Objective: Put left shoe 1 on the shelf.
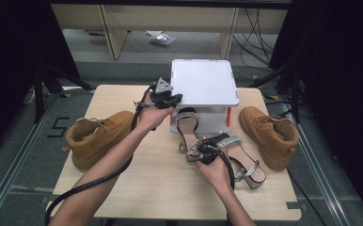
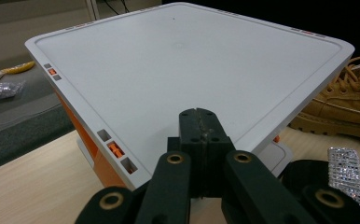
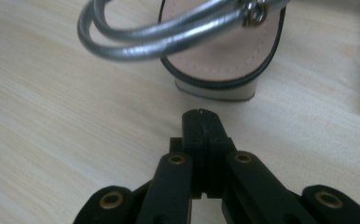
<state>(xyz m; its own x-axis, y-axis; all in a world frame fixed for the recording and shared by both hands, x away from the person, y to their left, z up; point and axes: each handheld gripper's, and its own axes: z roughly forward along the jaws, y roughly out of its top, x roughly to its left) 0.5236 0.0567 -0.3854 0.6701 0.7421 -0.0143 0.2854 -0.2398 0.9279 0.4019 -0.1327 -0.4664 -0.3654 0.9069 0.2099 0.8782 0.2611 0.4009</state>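
Even overhead light brightens my pale wooden worktop [image 1: 170, 179]; beyond it the room falls black. My silver-strapped sandal [image 3: 206, 60] blurs close up, shadow soft beneath it.

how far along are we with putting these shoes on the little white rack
Nothing is placed yet: the white rack has a bare top. In hand: the right gripper, jaws shut and empty, points at the heel of a silver sandal on the table; the left gripper, also shut, hovers at the rack's edge. Left: both sandals and both tan boots.
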